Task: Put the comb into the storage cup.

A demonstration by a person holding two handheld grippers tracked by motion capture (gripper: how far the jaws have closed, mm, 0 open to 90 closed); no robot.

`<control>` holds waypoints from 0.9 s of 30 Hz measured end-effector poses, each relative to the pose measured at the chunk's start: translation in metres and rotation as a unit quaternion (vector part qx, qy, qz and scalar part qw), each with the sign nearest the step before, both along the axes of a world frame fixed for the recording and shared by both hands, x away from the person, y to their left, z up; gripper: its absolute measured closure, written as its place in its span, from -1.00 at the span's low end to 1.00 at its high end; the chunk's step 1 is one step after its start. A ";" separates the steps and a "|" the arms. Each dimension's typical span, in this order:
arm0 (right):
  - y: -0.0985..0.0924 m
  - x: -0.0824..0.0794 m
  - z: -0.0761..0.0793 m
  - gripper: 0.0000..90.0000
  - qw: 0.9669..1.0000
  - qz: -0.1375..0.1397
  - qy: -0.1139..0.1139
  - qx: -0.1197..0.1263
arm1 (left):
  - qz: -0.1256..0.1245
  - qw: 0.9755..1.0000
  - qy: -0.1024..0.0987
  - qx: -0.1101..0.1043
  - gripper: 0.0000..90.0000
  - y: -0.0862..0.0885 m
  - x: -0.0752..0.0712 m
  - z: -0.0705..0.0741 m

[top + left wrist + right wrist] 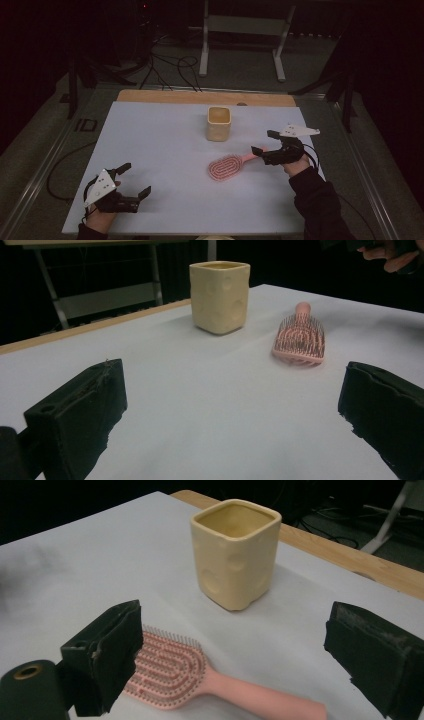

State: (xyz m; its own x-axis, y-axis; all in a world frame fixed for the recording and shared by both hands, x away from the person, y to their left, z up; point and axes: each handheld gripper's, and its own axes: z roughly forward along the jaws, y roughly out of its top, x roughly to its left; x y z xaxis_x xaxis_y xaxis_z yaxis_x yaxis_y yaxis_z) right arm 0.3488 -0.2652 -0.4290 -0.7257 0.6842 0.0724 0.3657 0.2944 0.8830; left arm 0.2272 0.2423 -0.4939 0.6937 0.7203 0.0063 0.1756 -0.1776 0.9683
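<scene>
a person sits at the near edge of a desk [150,150] covered with a pale sheet, holding a two-jaw tool in each hand. the right tool [266,142] is held out over the right half of the desk, its dark-sleeved forearm coming in from the lower right, wrist angled inward so the jaws point left toward the middle. its jaws are spread wide and grasp nothing; they hover at the handle end of a pink hairbrush [227,166], one jaw on either side of the handle, and whether they touch it cannot be told. the hairbrush lies flat on the desk, bristles up, its oval head toward the centre and its handle pointing toward the right hand. in the right gripper view the brush head [167,672] sits just beside the left jaw and the handle runs between the jaws.

a square cream-yellow cup [219,123] stands upright just beyond the brush, apart from it.

the left tool [134,181] rests low at the near left corner, well apart from the brush, hand level, jaws spread and released, pointing toward the centre.
</scene>
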 end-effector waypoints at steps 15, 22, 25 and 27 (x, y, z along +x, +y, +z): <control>0.001 0.029 -0.014 -0.46 0.999 -0.020 0.025 -0.027 | -0.001 1.000 -0.001 0.000 -1.00 0.000 0.000 0.000; 0.003 0.039 -0.017 -0.15 0.998 -0.028 0.037 -0.044 | -0.001 1.000 0.000 0.000 -1.00 0.000 0.000 0.000; 0.004 0.045 -0.019 0.04 0.997 -0.032 0.044 -0.055 | -0.001 1.000 -0.001 0.001 -1.00 0.000 0.000 0.000; 0.004 0.047 -0.020 0.14 0.996 -0.035 0.046 -0.064 | -0.001 1.000 -0.001 0.000 -1.00 0.000 0.000 0.000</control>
State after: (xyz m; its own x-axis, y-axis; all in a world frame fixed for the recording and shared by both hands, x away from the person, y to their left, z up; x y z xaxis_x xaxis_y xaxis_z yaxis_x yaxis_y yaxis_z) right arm 0.3955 -0.2611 -0.4491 -0.6698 0.7412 0.0455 0.4678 0.3736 0.8010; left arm 0.2273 0.2427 -0.4939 0.6952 0.7188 0.0076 0.1740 -0.1786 0.9684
